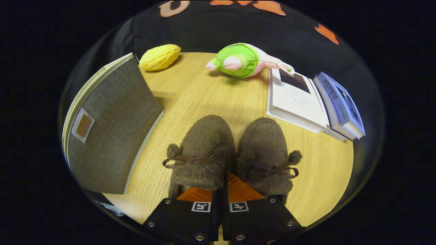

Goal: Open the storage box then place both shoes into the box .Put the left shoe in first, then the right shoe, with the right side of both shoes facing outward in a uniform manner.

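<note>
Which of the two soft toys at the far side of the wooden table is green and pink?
The green-and-pink plush toy, lying beside the white book. The other, the yellow ridged toy, sits near the grey fabric storage box. The gripper fingers are nearly closed.

Nothing is legible: print on the white book (295,98) and blue book's spine (335,98) is too small.

Gripper (221,190) — two black blocks, each with silver screws and a white square marker, ridged pads (238,190).
</note>
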### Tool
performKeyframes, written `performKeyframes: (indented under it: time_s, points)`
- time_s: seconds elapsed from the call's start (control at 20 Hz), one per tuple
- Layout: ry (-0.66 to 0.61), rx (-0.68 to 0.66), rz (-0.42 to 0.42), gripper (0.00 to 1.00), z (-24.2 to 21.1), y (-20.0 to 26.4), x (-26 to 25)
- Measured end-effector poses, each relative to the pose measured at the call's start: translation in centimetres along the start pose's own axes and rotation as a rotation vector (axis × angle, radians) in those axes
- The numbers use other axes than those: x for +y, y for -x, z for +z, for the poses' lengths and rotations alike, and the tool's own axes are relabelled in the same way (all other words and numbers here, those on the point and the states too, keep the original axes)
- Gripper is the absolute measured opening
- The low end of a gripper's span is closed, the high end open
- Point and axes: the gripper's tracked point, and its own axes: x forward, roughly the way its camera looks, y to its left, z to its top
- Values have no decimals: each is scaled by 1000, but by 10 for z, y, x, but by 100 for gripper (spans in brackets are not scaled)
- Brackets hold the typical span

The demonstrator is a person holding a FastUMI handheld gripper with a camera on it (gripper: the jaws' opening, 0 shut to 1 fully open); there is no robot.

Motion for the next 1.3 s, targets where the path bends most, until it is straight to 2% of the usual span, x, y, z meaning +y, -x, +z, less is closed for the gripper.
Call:
performKeyframes:
  time_s: [0.15,0.3,0.5,0.75,1.3]
  points:
    - [-71,-30,37,1,8,10,4]
    - [-136,-56,43,1,14,25,9]
    - [-240,-71,103,1,26,45,23]
    - [-247,-118,142,1,50,76,39]
    - [-256,-267,260,1,137,163,106]
